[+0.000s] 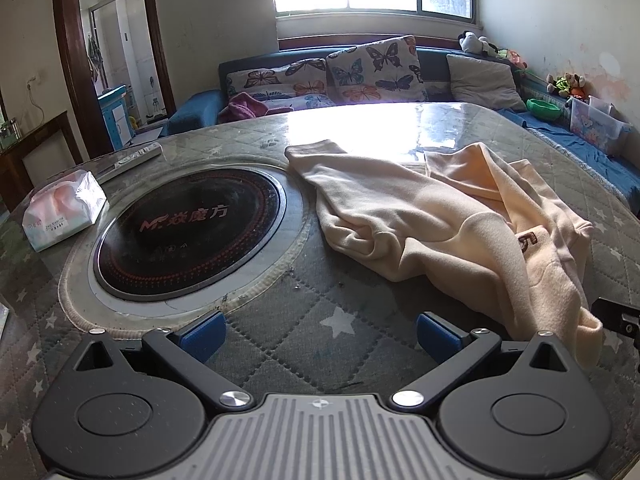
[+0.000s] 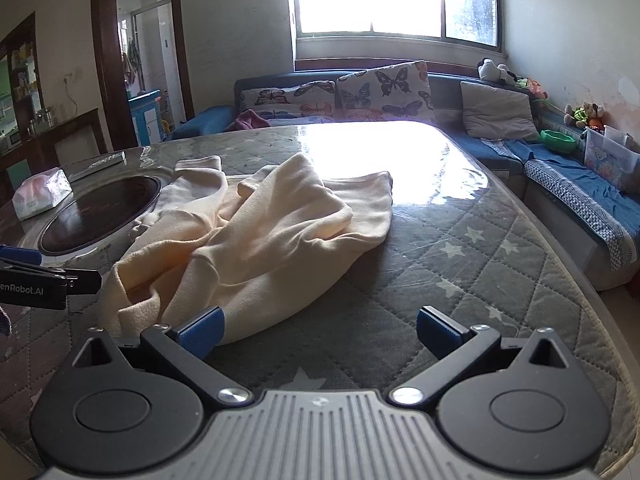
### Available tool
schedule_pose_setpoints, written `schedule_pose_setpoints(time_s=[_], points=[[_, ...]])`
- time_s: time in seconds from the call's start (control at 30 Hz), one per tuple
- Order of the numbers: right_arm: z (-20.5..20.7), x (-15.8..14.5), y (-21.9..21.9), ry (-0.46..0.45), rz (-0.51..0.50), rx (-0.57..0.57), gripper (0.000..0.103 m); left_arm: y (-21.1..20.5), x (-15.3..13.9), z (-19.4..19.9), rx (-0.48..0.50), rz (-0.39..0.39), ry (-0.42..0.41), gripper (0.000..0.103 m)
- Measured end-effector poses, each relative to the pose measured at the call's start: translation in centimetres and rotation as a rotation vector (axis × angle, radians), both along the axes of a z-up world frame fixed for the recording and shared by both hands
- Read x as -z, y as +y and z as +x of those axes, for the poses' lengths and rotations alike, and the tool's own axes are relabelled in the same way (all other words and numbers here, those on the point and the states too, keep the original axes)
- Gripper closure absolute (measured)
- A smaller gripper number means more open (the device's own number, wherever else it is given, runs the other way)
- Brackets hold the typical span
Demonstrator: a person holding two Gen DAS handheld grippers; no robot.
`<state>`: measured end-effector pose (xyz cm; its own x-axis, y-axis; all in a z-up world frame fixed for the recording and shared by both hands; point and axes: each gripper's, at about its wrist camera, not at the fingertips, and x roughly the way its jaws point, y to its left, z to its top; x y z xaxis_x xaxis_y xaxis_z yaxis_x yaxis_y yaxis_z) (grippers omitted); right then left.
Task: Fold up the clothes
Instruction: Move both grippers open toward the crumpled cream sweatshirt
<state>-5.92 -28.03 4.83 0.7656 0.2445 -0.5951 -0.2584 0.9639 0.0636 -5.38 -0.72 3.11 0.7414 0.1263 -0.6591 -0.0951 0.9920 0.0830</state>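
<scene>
The left gripper [image 1: 320,338] hangs low over the quilted table cover [image 1: 280,320] with its blue pads spread wide and nothing between them, only a white star of the cover showing in the gap; I judge it is held back here, unloaded, so that it can pick an edge before committing. In this left wrist view the cream garment [image 1: 440,224] lies crumpled at about two o'clock from the claw, one sleeve or leg reaching toward twelve o'clock, its near hem drooping just beside the right-hand pad without being pinched. The round inset cooktop [image 1: 188,232] sits at ten o'clock, and a tissue pack [image 1: 64,210] lies beyond it at nine o'clock, both apart from the cloth, so the free folding space seems to be toward the window side. In the right wrist view the right gripper [image 2: 320,332] is likewise parted and holding nothing; its left-hand pad touches or just overlaps the garment's near fold at about ten o'clock, while the heap spreads toward eleven and twelve o'clock. The other claw's body shows at nine o'clock, beside the cloth's left edge. The two seem placed at opposite flanks so the piece can be lifted and spread flat first.
</scene>
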Motion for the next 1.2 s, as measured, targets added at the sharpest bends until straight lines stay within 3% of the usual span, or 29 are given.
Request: schedule_pose_setpoints(time_s=[1.2], points=[[-0.28,-0.29,0.43,-0.001,-0.058,-0.007,0.0,-0.59,-0.37,-0.07,0.026,-0.008,0.002,0.0]])
